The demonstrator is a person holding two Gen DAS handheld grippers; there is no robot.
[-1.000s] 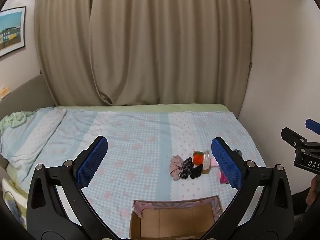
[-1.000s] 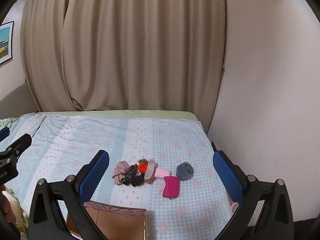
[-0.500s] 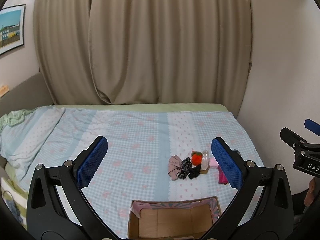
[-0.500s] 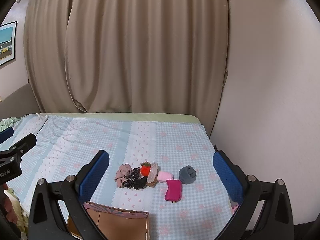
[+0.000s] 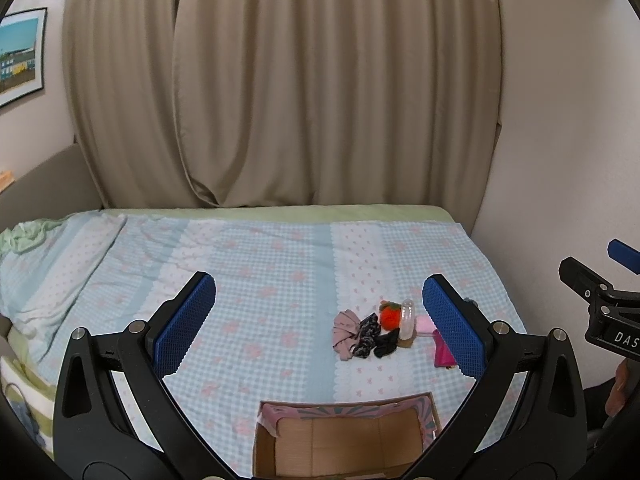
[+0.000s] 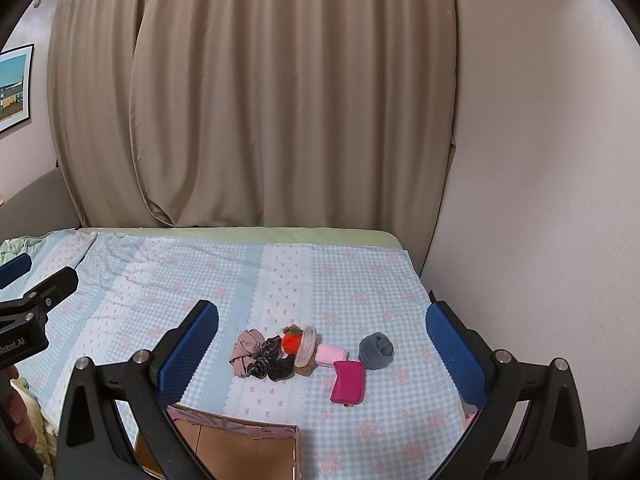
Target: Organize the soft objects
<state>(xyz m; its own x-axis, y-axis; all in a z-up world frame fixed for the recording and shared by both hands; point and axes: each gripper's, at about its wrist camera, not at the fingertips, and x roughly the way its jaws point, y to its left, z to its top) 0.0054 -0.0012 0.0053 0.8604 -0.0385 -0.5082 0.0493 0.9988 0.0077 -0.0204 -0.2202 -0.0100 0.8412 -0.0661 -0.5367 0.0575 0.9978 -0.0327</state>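
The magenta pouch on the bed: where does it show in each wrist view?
Left wrist: magenta pouch lower right, partly hidden behind the left gripper's right finger pad.
Right wrist: fully visible, below centre, in front of the grey sock ball.
Shared landmark: the orange strawberry plush.

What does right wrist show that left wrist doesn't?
Only the right wrist view shows the grey rolled sock and the whole magenta pouch; in the left wrist view the left gripper finger hides the sock and part of the pouch. Only the left wrist view shows the full opening of the cardboard box. Both show the scrunchie pile, the orange pom-pom, the bedspread and the curtain. Both grippers, right gripper included, are open.
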